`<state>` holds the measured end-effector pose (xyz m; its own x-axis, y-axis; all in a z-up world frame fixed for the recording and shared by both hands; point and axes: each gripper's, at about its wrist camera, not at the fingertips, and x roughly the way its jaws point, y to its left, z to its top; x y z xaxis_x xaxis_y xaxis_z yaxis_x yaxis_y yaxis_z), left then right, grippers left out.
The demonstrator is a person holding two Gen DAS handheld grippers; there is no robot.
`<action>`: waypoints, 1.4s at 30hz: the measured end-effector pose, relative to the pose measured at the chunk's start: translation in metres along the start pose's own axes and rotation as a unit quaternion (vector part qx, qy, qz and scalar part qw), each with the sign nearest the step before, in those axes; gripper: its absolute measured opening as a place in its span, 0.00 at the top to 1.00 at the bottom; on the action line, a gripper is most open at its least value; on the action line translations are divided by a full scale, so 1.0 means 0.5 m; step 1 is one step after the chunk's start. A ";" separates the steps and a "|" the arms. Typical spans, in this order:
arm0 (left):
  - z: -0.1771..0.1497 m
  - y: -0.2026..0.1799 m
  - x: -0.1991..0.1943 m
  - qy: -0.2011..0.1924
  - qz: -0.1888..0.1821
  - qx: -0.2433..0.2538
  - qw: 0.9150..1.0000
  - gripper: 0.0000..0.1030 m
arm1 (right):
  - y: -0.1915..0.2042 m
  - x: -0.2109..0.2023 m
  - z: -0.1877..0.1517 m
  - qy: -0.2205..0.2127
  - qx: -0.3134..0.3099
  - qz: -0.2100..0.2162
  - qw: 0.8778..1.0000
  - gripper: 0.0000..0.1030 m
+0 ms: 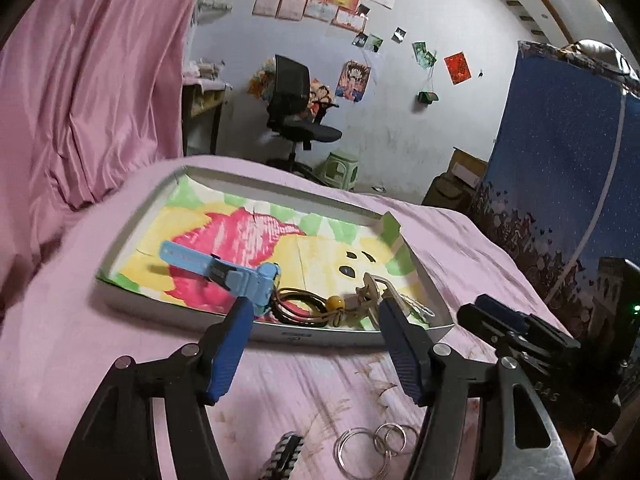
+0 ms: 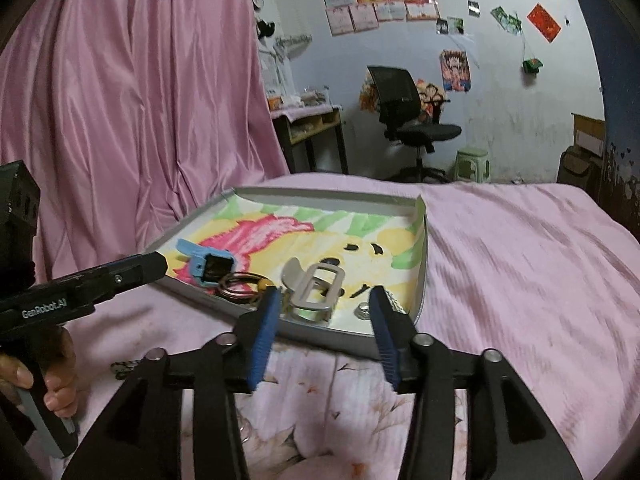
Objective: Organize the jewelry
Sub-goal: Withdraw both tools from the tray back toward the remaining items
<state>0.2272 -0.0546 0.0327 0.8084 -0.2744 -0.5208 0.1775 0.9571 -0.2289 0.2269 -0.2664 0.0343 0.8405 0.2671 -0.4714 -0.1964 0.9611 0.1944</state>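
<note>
**Above the near rim of the tray, both grippers empty and spread**

Just ahead of your left gripper (image 1: 314, 308), a shallow grey tray (image 1: 280, 330) rests on a pink bedsheet (image 1: 60, 340). It is lined with a bright cartoon paper, probably so small pieces show up against it. Your left gripper's blue fingers stand wide apart and hold nothing. Between their tips, in the tray's near corner, lies a cluster: a blue watch (image 1: 236, 276) off the left finger, dark bangles (image 1: 298, 306) with a yellow bead (image 1: 335, 303) in the middle, and a pale metal clasp piece (image 1: 370, 290) by the right finger.

Your right gripper (image 2: 324, 300) is also spread and empty, its tips at the same near rim. Between them sits a silver buckle-like piece (image 2: 314, 290). A small silver item lies close to the right finger; it is too small to identify.

Pieces remain outside the tray. Behind and below the left fingertips, on the sheet, lie linked silver rings (image 1: 374, 442) and a dark chain bracelet (image 1: 286, 454). They seem to be the next things to collect. The open stance of both grippers suits reaching back for them.

At the left edge of the right view, your hand (image 2: 52, 380) grips the left tool's handle.
</note>
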 end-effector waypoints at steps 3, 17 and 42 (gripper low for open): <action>-0.006 0.000 -0.025 -0.017 0.010 0.009 1.000 0.31 | 0.008 -0.025 -0.006 -0.019 -0.001 0.005 1.000 0.42; -0.071 0.022 -0.143 -0.088 0.054 0.037 0.994 0.01 | 0.046 -0.104 -0.039 -0.083 -0.020 0.020 0.996 0.02; -0.154 0.073 -0.172 -0.045 0.060 0.049 0.996 0.00 | 0.074 -0.113 -0.091 -0.034 -0.061 0.016 0.997 0.01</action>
<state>0.1210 -0.0032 0.0059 0.8736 -0.1531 -0.4619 0.1276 0.9881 -0.0862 0.1490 -0.2429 0.0288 0.8642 0.2968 -0.4062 -0.2806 0.9545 0.1004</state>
